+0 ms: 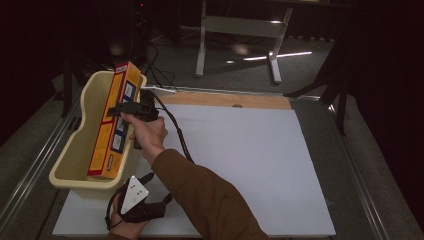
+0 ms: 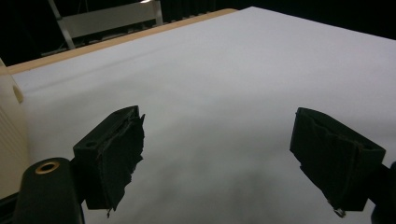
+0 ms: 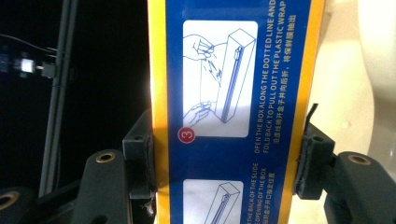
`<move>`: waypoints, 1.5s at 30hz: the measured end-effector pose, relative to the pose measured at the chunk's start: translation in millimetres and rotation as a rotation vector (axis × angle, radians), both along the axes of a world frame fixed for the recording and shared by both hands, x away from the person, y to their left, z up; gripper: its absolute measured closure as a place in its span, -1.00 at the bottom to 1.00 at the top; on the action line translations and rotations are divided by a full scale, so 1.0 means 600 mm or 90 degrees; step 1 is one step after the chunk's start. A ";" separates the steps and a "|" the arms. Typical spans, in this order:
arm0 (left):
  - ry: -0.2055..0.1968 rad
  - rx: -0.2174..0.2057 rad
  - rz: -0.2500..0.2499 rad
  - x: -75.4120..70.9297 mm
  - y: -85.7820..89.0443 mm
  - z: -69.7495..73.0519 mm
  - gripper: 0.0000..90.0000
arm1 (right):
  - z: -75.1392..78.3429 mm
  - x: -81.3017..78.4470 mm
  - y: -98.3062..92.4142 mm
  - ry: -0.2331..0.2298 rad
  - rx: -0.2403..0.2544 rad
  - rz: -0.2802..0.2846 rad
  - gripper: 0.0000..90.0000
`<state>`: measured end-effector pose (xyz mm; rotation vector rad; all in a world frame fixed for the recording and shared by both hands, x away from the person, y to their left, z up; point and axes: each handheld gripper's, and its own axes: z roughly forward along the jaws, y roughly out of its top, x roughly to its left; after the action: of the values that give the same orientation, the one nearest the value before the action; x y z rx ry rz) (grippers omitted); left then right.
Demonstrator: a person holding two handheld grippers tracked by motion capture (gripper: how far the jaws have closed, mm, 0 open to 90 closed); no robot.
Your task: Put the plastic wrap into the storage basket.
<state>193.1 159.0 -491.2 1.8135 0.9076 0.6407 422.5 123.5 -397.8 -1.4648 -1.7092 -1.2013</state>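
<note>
A long yellow-and-blue plastic wrap box [image 1: 112, 125] leans lengthwise inside a cream plastic tub [image 1: 70, 177] at the table's left edge. Its upper end sticks out above the tub's far rim. My right gripper [image 1: 116, 110] reaches over the tub's right wall and is shut on the box near its upper half. In the right gripper view the pads [image 3: 140, 163] press on both long edges of the box [image 3: 233, 93], whose printed instruction panels face the camera. My left gripper [image 1: 157, 192] rests low at the table's near left, open with nothing between its fingers [image 2: 112, 158].
A white board [image 1: 250, 165] covers the table, with a wooden strip [image 1: 225, 100] along its far edge. The tub's cream wall [image 2: 9, 140] stands just left of my left gripper. A white metal frame [image 1: 240, 30] and cables stand on the floor beyond.
</note>
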 end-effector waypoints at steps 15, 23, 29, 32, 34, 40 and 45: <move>-0.002 -0.001 0.002 -0.001 0.001 0.000 -0.62 | -0.030 0.005 0.008 0.067 -0.032 -0.001 -0.15; -0.001 0.001 -0.001 -0.001 -0.001 0.000 -0.62 | -0.026 0.007 0.006 0.065 -0.048 0.007 -0.16; -0.002 0.000 0.001 -0.001 0.000 0.000 -0.62 | -0.026 0.008 0.007 0.070 -0.063 0.012 -0.16; -0.002 0.001 0.003 -0.001 0.001 0.000 -0.62 | -0.027 0.008 0.008 0.071 -0.061 0.007 -0.17; -0.002 0.001 0.003 -0.001 0.001 0.000 -0.62 | -0.026 0.007 0.009 0.069 -0.063 0.007 -0.17; -0.001 0.006 0.001 -0.001 -0.003 0.000 -0.61 | -0.019 0.002 0.013 0.053 -0.102 0.005 -0.23; 0.001 -0.006 0.012 0.000 0.005 0.000 -0.61 | -0.009 0.002 0.008 0.042 -0.086 0.007 -0.22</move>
<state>193.0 161.7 -490.9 1.7991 0.9290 0.6462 423.6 128.2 -403.1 -1.5539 -1.7808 -1.0369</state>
